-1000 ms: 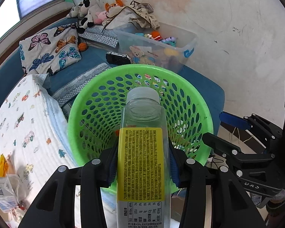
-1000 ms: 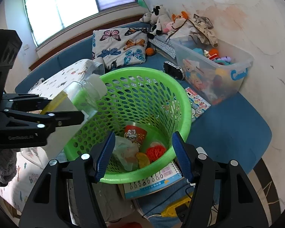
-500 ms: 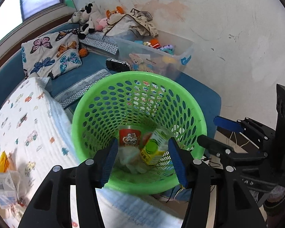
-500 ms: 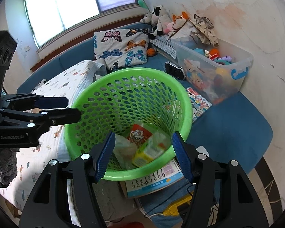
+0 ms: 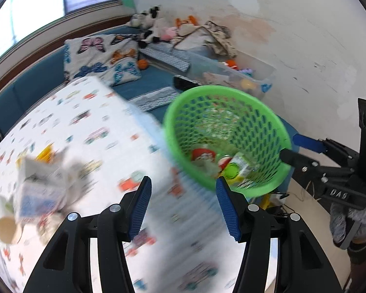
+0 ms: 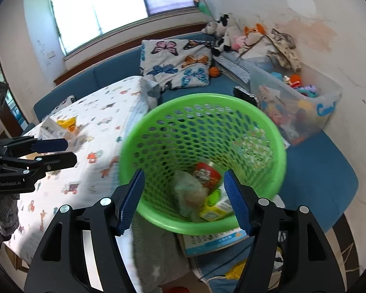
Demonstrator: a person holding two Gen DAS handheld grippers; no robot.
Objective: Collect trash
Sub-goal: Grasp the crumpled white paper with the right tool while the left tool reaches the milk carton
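Inside one green basket, one bottle

Colours and patterns: bedroom corner with bright green perforated plastic basket

White quilted bedspread printed with small red, orange and blue vehicles. Off-white cushion with pink, orange and blue butterflies. Plain deep-blue sofa upholstery. Translucent plastic storage box with blue handle, multicoloured toys inside. Black-and-white plush cow; orange plush fox. In the basket: red printed paper cup, yellow-and-green labelled bottle, pale green crumpled bag. Yellow wrapper on the bedspread. Both black grippers carry blue ribbed pads.
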